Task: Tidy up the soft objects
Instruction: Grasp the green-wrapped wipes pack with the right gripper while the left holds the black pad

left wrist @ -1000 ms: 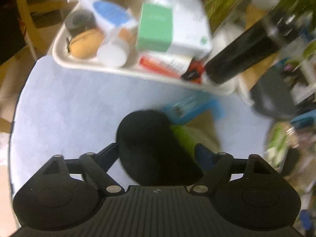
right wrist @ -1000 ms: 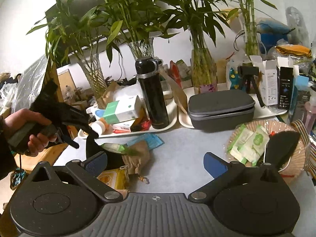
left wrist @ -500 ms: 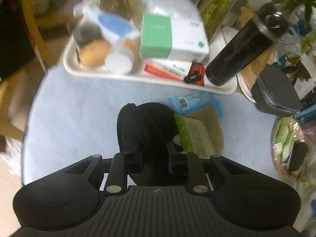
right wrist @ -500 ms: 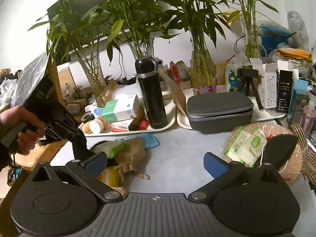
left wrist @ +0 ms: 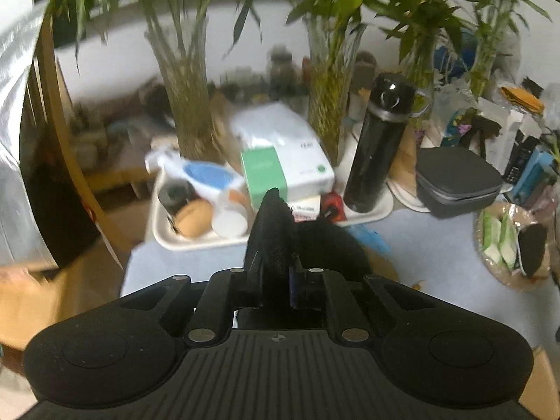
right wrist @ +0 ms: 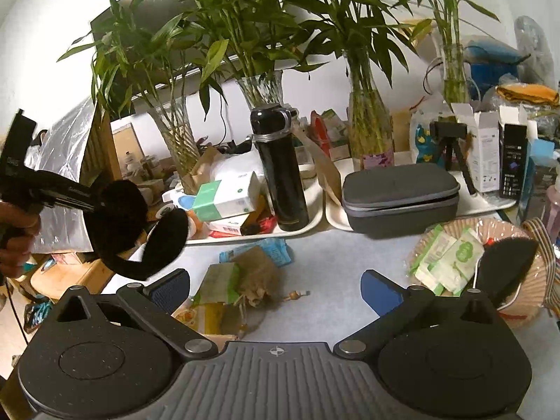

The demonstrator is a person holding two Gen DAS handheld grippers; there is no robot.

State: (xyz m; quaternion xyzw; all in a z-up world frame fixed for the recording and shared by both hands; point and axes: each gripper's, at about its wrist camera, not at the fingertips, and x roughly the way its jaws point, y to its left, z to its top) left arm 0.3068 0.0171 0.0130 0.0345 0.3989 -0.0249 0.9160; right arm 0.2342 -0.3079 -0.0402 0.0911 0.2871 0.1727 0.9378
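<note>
My left gripper (left wrist: pixel 275 280) is shut on black fuzzy earmuffs (left wrist: pixel 276 238) and holds them in the air above the table's left end. In the right wrist view the earmuffs (right wrist: pixel 133 231) hang from the left gripper (right wrist: pixel 94 197) at the far left. My right gripper (right wrist: pixel 276 283) is open and empty, low over the table's middle. A round woven basket (right wrist: pixel 465 227) at the right holds green-and-white tissue packs (right wrist: pixel 444 259) and a black soft piece (right wrist: pixel 507 262). It also shows in the left wrist view (left wrist: pixel 490 266).
A brown drawstring pouch (right wrist: pixel 255 273), a green pack (right wrist: pixel 217 280) and a blue packet (right wrist: pixel 276 248) lie on the pale blue table (right wrist: pixel 332 262). Behind stand a white tray (right wrist: pixel 308 224) with boxes and a black bottle (right wrist: pixel 280 175), a grey case (right wrist: pixel 399 192) and plant vases.
My left gripper closed on the earmuffs and lifted them off the table, up and to the left. The right gripper stayed open and nearly still.
</note>
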